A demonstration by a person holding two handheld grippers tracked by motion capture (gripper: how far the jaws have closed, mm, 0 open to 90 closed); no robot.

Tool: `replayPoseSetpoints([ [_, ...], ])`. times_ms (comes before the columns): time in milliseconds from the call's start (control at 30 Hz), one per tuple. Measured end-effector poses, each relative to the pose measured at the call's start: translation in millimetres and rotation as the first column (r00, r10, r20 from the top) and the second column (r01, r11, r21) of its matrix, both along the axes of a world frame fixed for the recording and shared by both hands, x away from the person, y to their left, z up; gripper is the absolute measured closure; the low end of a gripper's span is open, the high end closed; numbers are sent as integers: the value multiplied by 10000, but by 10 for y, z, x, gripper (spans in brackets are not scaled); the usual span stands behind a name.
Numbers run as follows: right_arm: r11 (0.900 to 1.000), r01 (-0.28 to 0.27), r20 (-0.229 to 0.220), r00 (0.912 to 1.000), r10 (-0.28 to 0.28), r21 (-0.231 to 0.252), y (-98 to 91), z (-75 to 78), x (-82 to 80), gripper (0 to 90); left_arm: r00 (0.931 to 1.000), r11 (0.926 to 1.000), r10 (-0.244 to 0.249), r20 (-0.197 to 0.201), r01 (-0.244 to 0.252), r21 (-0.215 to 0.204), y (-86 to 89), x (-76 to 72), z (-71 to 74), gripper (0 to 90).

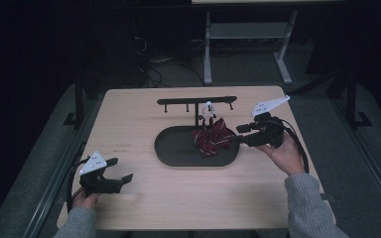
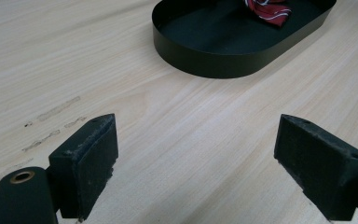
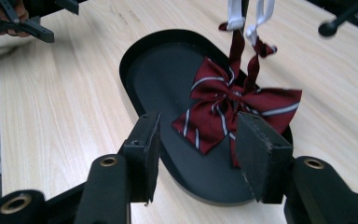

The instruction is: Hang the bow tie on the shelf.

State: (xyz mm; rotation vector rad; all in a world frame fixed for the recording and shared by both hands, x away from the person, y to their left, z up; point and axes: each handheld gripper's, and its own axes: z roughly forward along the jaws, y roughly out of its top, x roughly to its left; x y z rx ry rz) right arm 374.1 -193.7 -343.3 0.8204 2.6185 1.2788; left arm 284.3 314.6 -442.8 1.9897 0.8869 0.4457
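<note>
A dark red bow tie with white stripes hangs by its strap; its lower wings rest in the black oval tray.

A dim lab: bare wooden table, cables trailing across grey floor.

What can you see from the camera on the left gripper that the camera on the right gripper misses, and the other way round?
The left gripper view alone shows its own two fingers standing wide apart over bare table, with faint scuff marks on the wood. The right gripper view alone shows the white strap from which the bow tie hangs, a black knob of the stand, the other hand's gripper far off, and its own fingers apart near the bow. Both share the black oval tray, the red striped bow tie and the wooden table.
</note>
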Motion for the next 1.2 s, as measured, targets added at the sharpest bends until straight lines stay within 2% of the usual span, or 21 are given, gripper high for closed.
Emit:
replayPoseSetpoints([
  [200, 10000, 55, -219, 9997, -55, -27, -64, -77, -37, 496, 10000, 10000, -9, 12, 9, 9, -2, -2, 0, 130],
  [300, 9999, 97, -110, 9999, -96, 41, -81, -91, -62, 498, 10000, 10000, -23, 32, 23, 35, -1, -3, 1, 130],
  [467, 9997, 186, -321, 9993, -181, 153, -143, -169, -112, 487, 10000, 10000, -20, 23, 20, 21, -4, -2, -1, 130],
  [1200, 9982, 531, -645, 9966, -512, 281, -379, -372, -289, 482, 10000, 10000, -45, 55, 44, 63, -3, -7, 2, 130],
])
